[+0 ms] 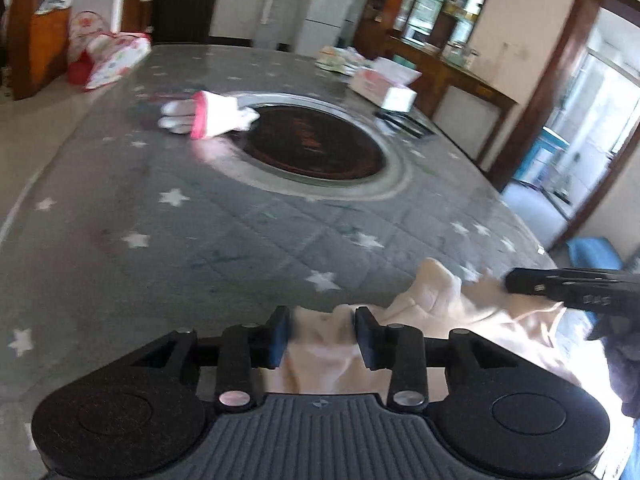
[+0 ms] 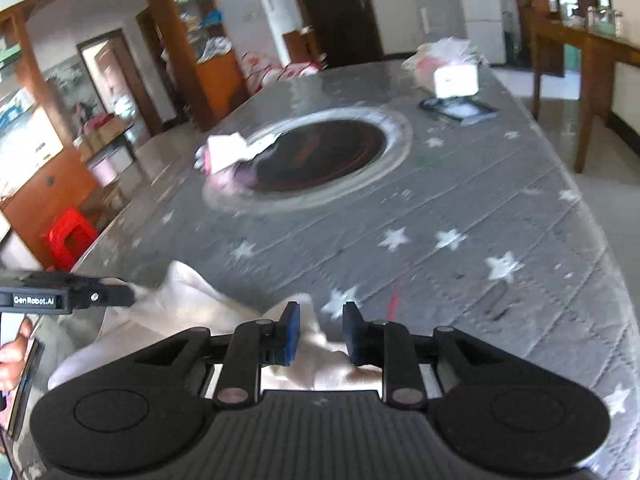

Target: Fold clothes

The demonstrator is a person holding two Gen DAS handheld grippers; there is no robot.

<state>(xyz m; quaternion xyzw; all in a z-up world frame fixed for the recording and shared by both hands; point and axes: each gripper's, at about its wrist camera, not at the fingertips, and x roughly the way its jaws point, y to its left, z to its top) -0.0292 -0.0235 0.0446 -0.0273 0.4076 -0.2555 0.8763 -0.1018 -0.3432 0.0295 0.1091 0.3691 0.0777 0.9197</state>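
Observation:
A pale cream garment (image 1: 432, 300) lies crumpled at the near edge of the table, which is covered with a grey star-print cloth (image 1: 160, 240). My left gripper (image 1: 322, 336) hovers over the garment's left part. Its blue pads stand apart, with loose fabric in the gap and neither pad pressing on it. In the right wrist view the same garment (image 2: 192, 304) spreads to the left, and my right gripper (image 2: 321, 332) is over its right end, pads apart, with cloth below the gap. Each view also shows the other gripper: the right one (image 1: 560, 288) and the left one (image 2: 68, 294).
A white glove with a pink cuff (image 1: 208, 114) rests on the rim of a round dark inset (image 1: 316, 148) in the table's middle. Boxes (image 1: 384, 84) and a flat black item (image 2: 460, 110) sit at the far right. A red stool (image 2: 68, 240) stands on the floor at the left.

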